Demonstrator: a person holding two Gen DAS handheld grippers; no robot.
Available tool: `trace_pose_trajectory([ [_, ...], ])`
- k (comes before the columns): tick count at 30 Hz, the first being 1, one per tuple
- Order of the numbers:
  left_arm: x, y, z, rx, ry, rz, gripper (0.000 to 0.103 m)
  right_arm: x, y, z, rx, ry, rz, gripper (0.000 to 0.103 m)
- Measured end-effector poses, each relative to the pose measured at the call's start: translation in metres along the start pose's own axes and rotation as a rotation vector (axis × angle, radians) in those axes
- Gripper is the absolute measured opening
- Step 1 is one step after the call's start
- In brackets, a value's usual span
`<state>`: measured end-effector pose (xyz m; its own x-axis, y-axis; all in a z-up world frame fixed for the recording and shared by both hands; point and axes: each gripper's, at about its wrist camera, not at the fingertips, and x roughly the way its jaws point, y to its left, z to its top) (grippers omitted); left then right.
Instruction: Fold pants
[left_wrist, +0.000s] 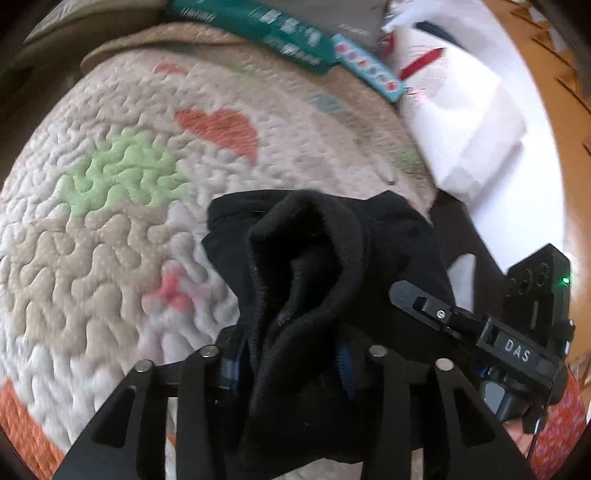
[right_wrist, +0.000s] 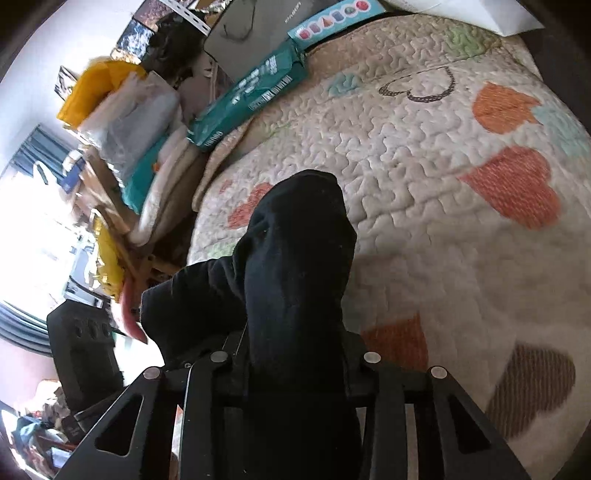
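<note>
Black pants (left_wrist: 306, 266): bunched fabric with a ribbed edge, rising from the lower centre of the left wrist view, lifted above the quilt; in the right wrist view the same cloth (right_wrist: 295, 280) fills the lower centre

Left gripper (left_wrist: 288, 373): jaws closed on the pants, fabric pinched between them

Right gripper (right_wrist: 295, 369): jaws clamped on a fold of the pants; its body (left_wrist: 517, 343) shows at the right edge of the left wrist view

Quilted bedspread (left_wrist: 110, 229): cream, with orange, green and pink heart patches, covering the bed beneath both grippers

Teal package (right_wrist: 251, 96): upper centre of the right wrist view, at the quilt's far edge

White bag (left_wrist: 461, 122): upper right of the left wrist view
</note>
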<state>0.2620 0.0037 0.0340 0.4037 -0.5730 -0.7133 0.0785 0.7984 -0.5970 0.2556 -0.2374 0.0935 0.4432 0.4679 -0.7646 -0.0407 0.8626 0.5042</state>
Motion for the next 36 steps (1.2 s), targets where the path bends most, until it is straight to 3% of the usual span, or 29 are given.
trace_pose_trajectory([
  [2,0.014,0.017,0.005,-0.056,0.035,-0.016,0.053,0.015,-0.003,0.003,-0.016,0.018,-0.042,0.040],
  [5,0.015,0.033,0.008,-0.134,0.047,-0.111,0.053,0.025,-0.014,0.002,-0.006,0.019,-0.069,0.054],
  [8,0.009,0.029,0.009,-0.123,0.037,-0.093,0.053,0.024,-0.030,-0.003,0.065,0.006,-0.040,0.068],
  [15,-0.019,0.021,0.018,-0.129,-0.031,-0.054,0.053,-0.005,-0.035,-0.008,0.073,-0.035,-0.031,0.071],
  [19,-0.017,0.018,0.027,-0.092,-0.025,0.090,0.057,-0.028,-0.036,-0.002,0.071,-0.051,-0.054,0.071],
  [21,-0.006,0.024,0.032,-0.125,0.011,0.136,0.063,-0.039,-0.032,0.001,0.053,-0.057,-0.066,0.071],
  [24,0.005,0.031,0.036,-0.180,0.025,0.131,0.066,-0.059,-0.023,0.002,0.011,-0.052,-0.080,0.071],
  [28,0.010,0.030,0.038,-0.169,0.028,0.125,0.069,-0.086,-0.008,-0.012,-0.051,-0.035,-0.074,0.072],
  [33,-0.005,0.050,0.034,-0.281,0.056,0.018,0.070,-0.120,0.000,-0.043,-0.055,-0.072,-0.041,0.075],
  [36,-0.033,0.056,0.020,-0.303,0.029,0.078,0.070,-0.136,-0.003,-0.065,-0.034,-0.103,-0.042,0.078],
])
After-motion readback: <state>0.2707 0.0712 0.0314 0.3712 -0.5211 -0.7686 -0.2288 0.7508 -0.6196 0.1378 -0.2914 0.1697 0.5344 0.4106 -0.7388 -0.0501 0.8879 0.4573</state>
